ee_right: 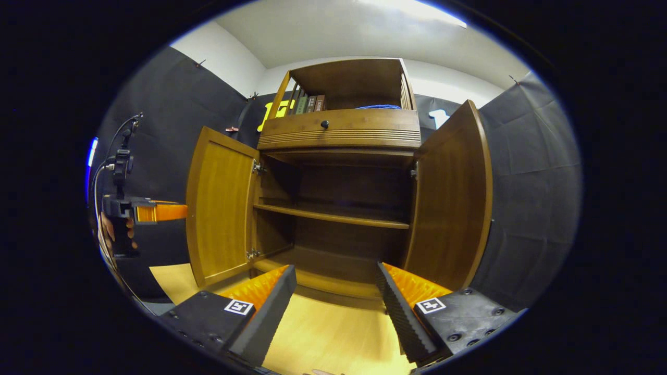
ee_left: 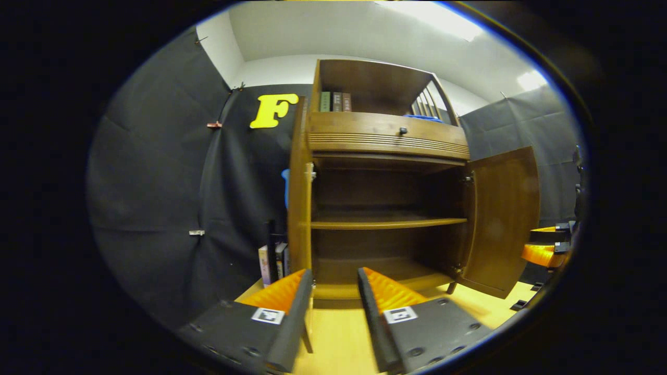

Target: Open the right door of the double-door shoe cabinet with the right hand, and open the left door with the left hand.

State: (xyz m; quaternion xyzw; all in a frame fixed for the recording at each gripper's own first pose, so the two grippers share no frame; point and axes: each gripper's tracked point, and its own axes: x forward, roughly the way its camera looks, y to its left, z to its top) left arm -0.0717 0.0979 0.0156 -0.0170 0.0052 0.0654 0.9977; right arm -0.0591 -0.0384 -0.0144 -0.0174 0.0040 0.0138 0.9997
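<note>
Both tongs, left [ee_left: 335,281] and right [ee_right: 336,278], are held spread and level, facing the brown wooden shoe cabinet [ee_right: 338,127]. Two doors [ee_right: 221,205] are swung open.

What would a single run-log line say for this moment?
cabinet: both doors open | left door: swung wide | right door: swung wide | left gripper: open, holding nothing | right gripper: open, holding nothing | shelves: bare

A row of books [ee_left: 335,102] stands on the top shelf beside something blue [ee_left: 423,118]. More books [ee_left: 273,261] lean at floor level, upright on the pale wood floor [ee_right: 333,333].
</note>
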